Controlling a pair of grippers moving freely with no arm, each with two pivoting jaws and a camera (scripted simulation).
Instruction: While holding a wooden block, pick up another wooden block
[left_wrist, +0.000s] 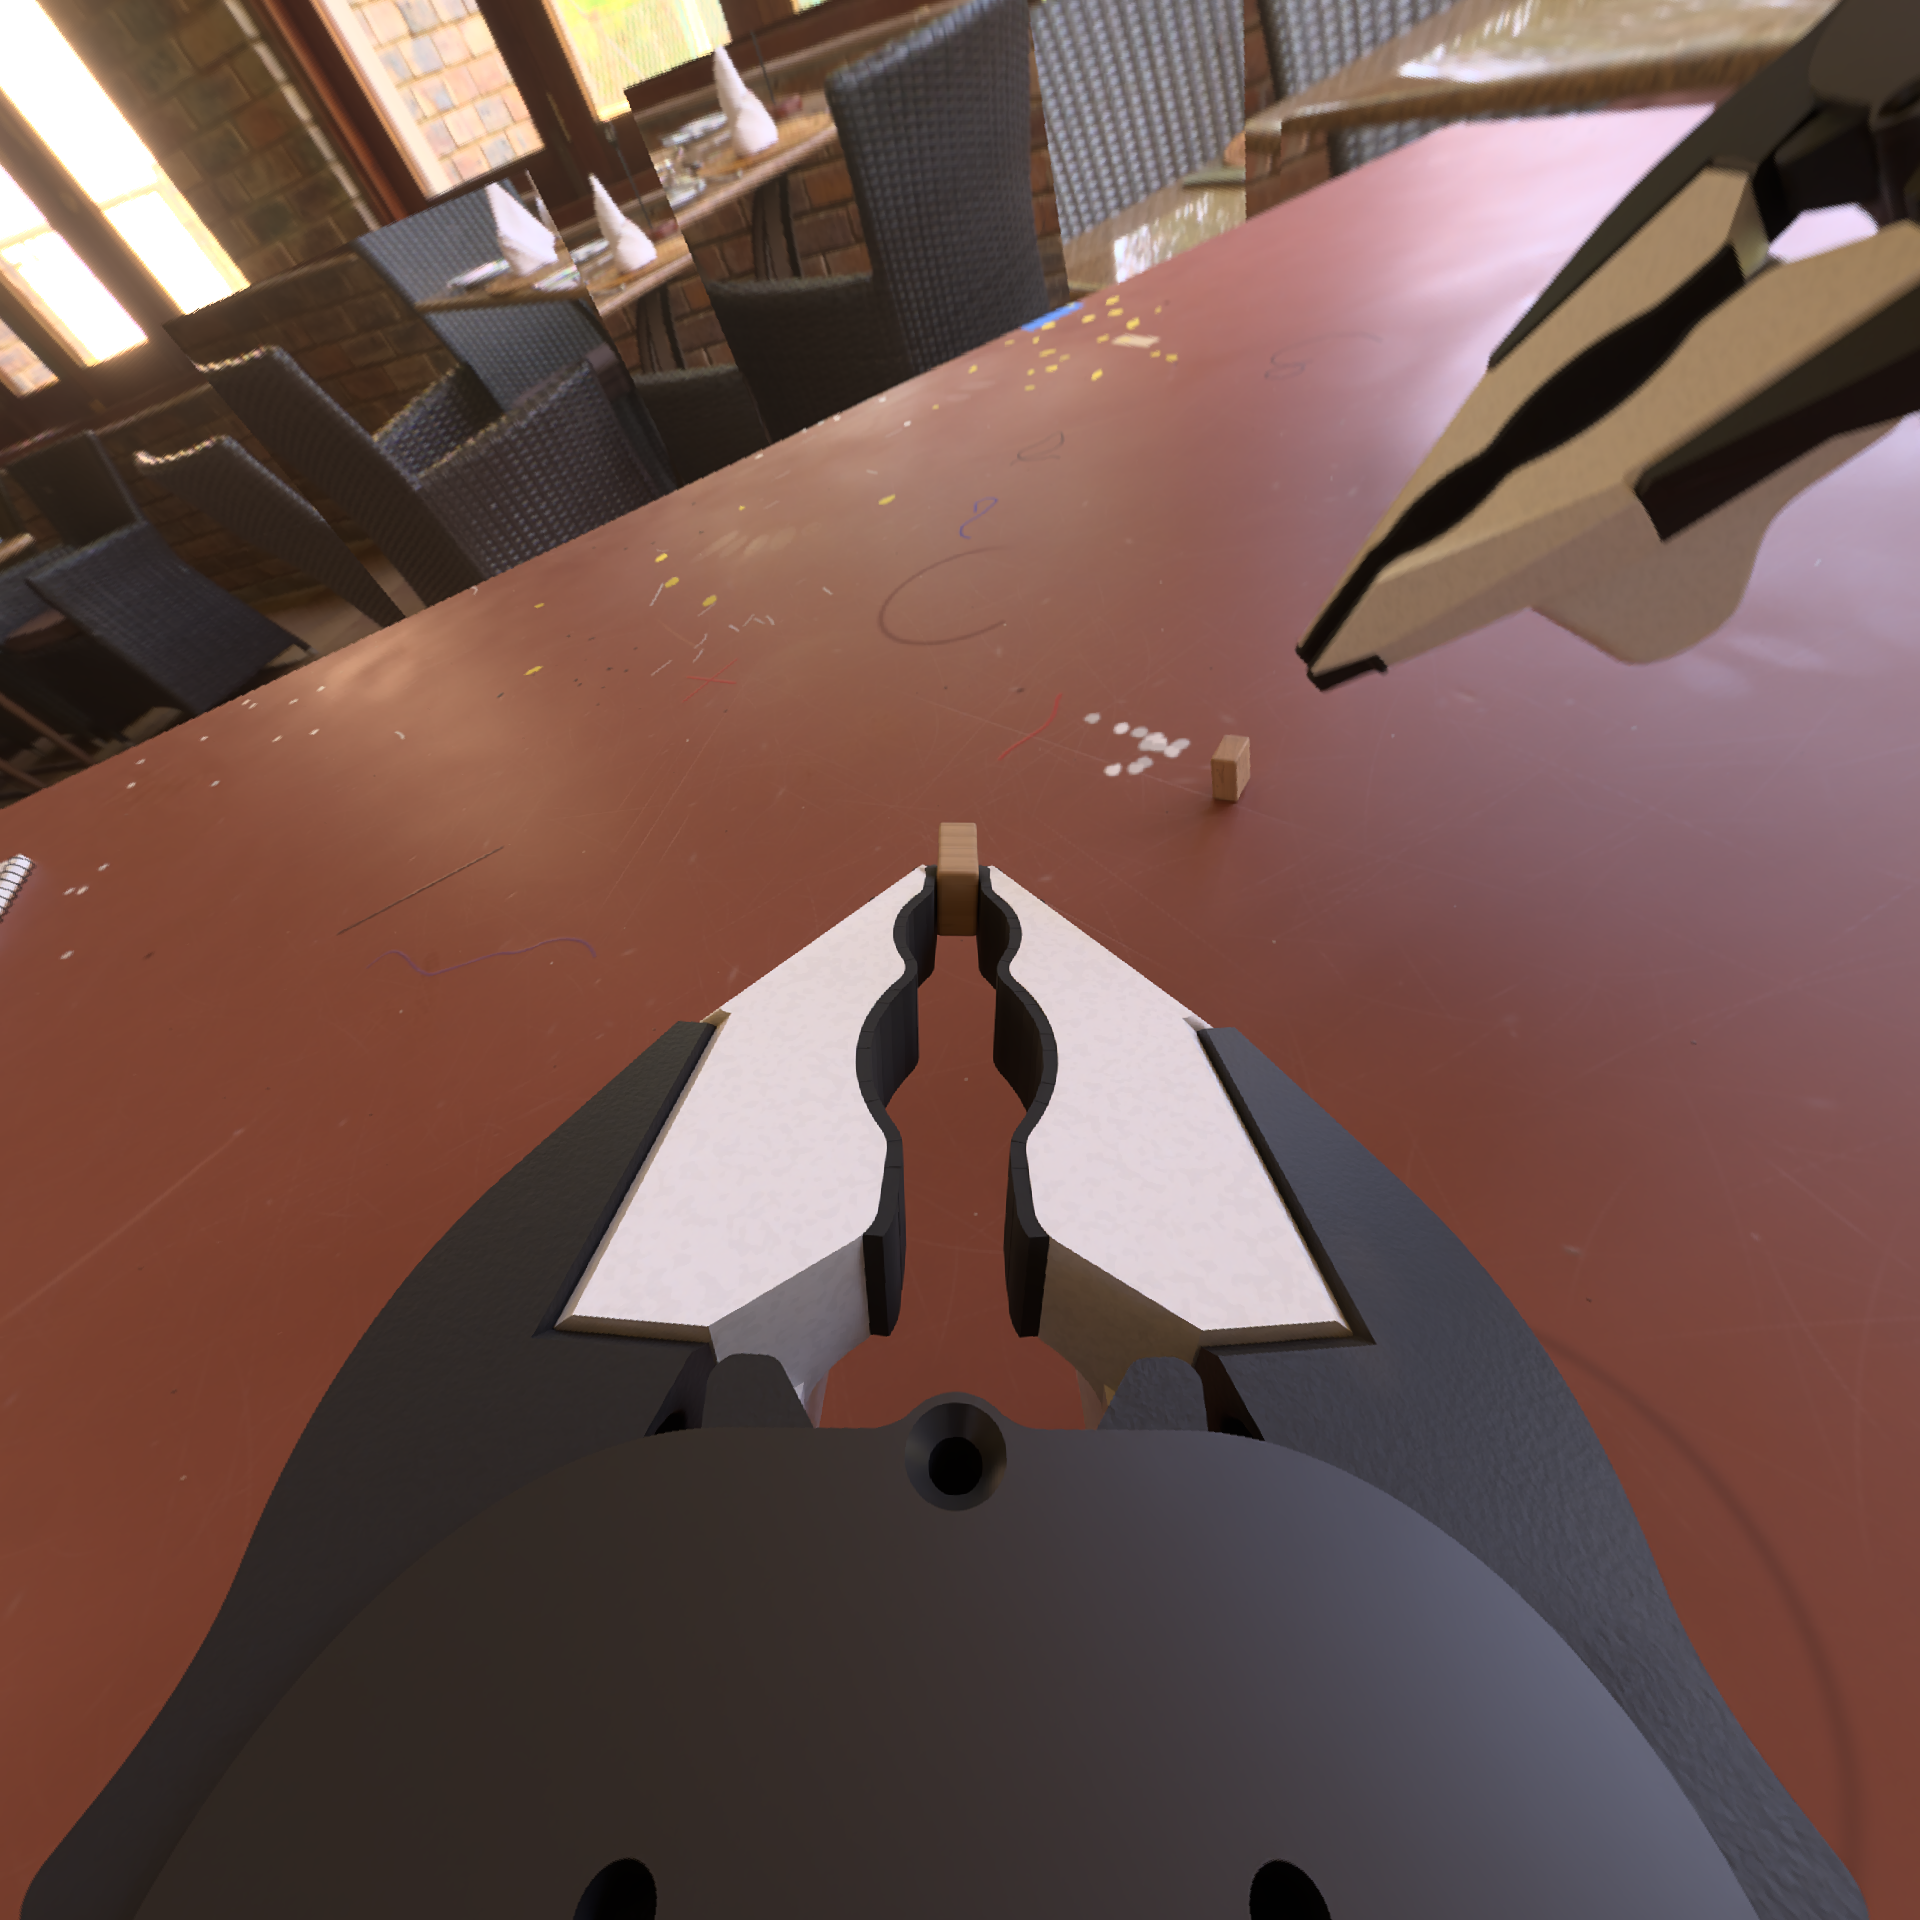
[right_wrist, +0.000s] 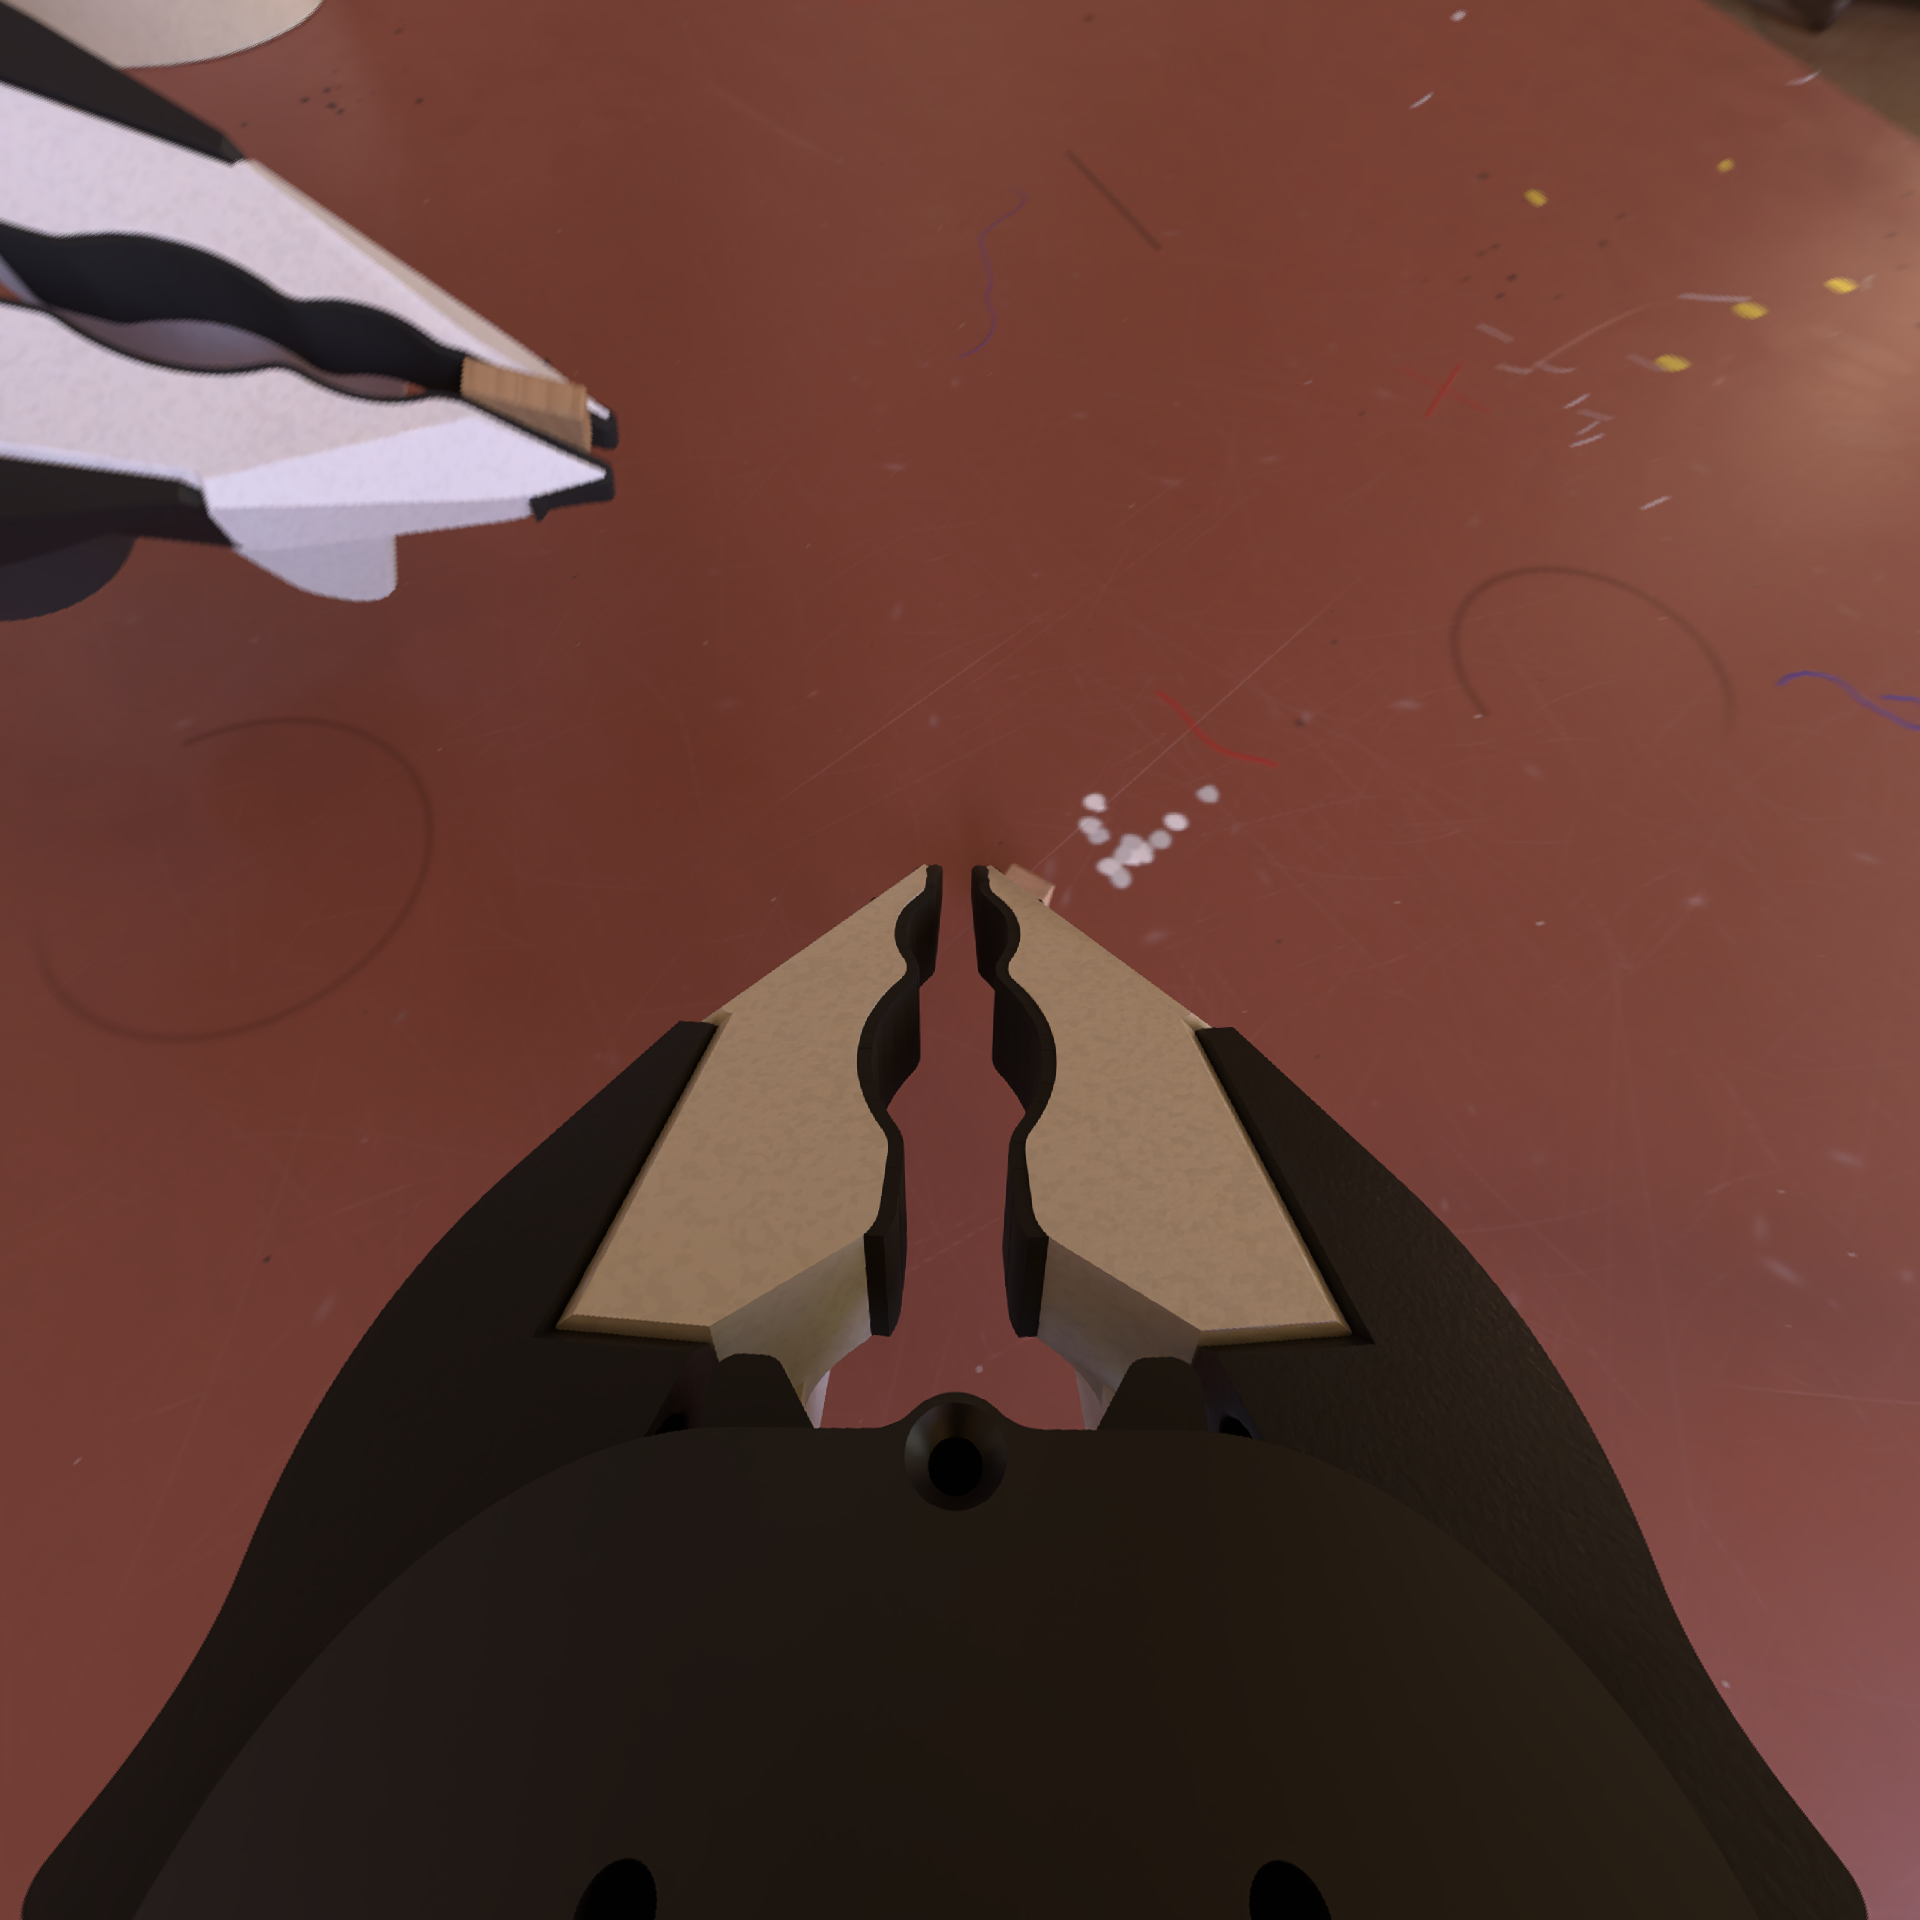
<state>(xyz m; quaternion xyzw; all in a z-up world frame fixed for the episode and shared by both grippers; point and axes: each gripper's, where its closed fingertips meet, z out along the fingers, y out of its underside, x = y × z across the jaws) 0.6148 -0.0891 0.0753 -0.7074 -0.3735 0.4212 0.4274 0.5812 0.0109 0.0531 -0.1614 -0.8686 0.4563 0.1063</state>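
My left gripper (left_wrist: 957, 883) pinched a small wooden block (left_wrist: 957, 878) upright between its fingertips, held above the red table (left_wrist: 416, 1091). Ahead and to the right a second wooden block (left_wrist: 1230, 767) stood on the table beside a cluster of white dots (left_wrist: 1143, 740). My right gripper (right_wrist: 956, 873) hung just over that block, its fingertips nearly together with nothing between them; the block peeked from behind my right finger. Wicker chairs (left_wrist: 499, 436) stood beyond the table's far edge.
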